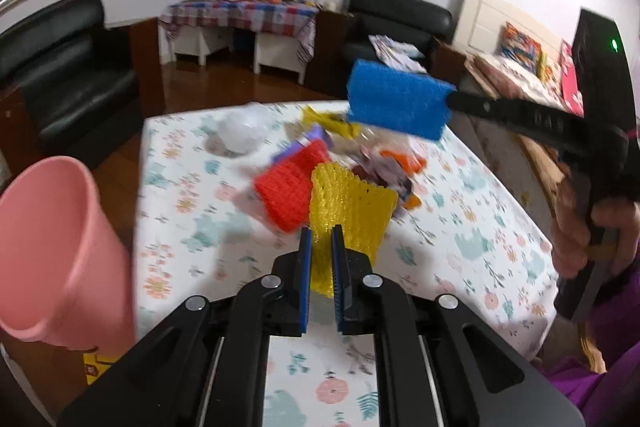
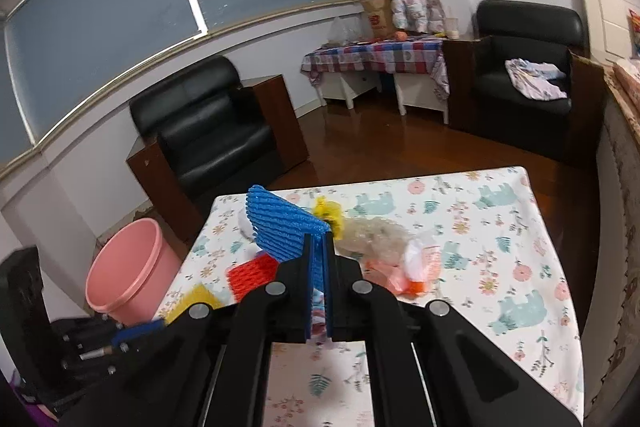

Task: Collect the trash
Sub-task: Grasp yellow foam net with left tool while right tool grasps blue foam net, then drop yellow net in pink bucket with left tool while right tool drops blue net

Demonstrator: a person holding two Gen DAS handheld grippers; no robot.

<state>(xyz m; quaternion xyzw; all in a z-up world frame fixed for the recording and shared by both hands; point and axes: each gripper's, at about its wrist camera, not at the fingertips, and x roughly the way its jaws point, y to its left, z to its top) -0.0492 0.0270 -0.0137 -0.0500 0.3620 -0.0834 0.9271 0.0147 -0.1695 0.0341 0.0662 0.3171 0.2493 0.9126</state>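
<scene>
Trash — the yellow foam net (image 1: 352, 211) is pinched in the left gripper (image 1: 321, 239), the blue foam net (image 2: 280, 227) in the right gripper (image 2: 318, 243) — both above the table (image 2: 500, 259), near the pink bin (image 2: 128, 267).

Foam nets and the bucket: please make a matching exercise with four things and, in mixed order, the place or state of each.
Things:
1. blue foam net
2. yellow foam net
3. red foam net
4. pink bucket

Places:
a. lying on the table
b. held in the left gripper
c. standing beside the table
d. held in the right gripper

Pairs: 1-d, 2-b, 3-a, 4-c
</scene>
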